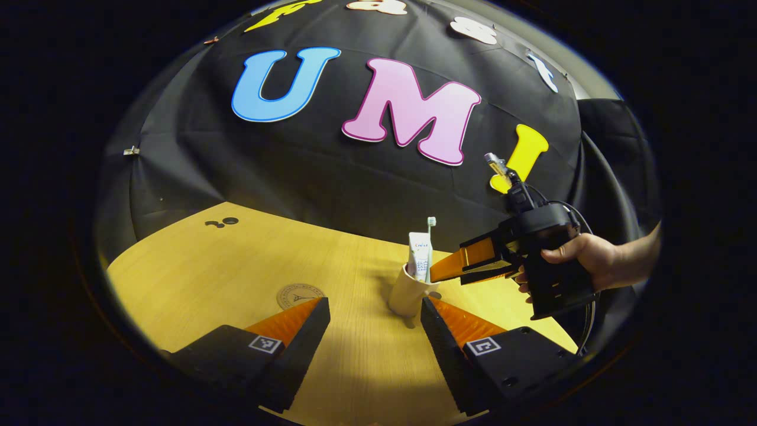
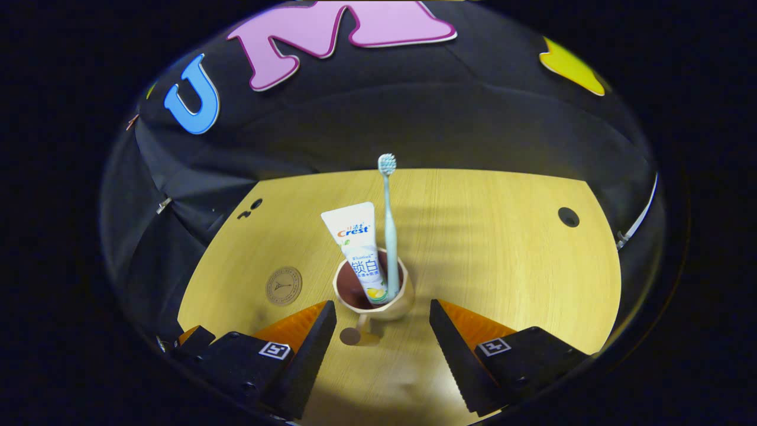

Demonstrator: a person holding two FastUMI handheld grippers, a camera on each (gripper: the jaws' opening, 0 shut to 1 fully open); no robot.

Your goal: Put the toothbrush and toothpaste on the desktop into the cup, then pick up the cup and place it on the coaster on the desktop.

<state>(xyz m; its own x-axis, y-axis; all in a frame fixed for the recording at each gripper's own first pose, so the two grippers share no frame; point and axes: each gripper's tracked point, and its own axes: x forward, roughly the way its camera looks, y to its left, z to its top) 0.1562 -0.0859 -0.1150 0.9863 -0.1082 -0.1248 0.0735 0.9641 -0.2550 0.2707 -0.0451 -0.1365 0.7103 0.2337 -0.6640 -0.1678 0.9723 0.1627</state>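
Our right claw (image 2: 383, 322) is wide apart, nothing in it. The coaster (image 2: 283, 285) lies off to its left. The cup (image 2: 374, 296) stands straight ahead, between the tips, with the toothpaste (image 2: 356, 242) and toothbrush (image 2: 388, 225) standing up inside. Our left claw (image 1: 375, 316) is apart too, farther back.

A: What colour is the cup (image 2: 374, 296)?

B: Tan outside, dark brown inside. The toothbrush (image 2: 388, 225) standing in the cup is pale blue-green, with whitish bristles.

A: And the toothpaste tube (image 2: 358, 248) in the cup?

B: White, with red and blue words and a bit of yellow low down.

A: The coaster (image 2: 283, 286), left of the cup?

B: Brown and round, with a thin dark drawing on it.

A: The desktop (image 2: 502, 260)?

B: Yellow wood with fine lines.

A: The right gripper (image 2: 381, 340)?

B: Black, orange inside, with small black-and-white square tags. The left gripper (image 1: 374, 331) looks the same.
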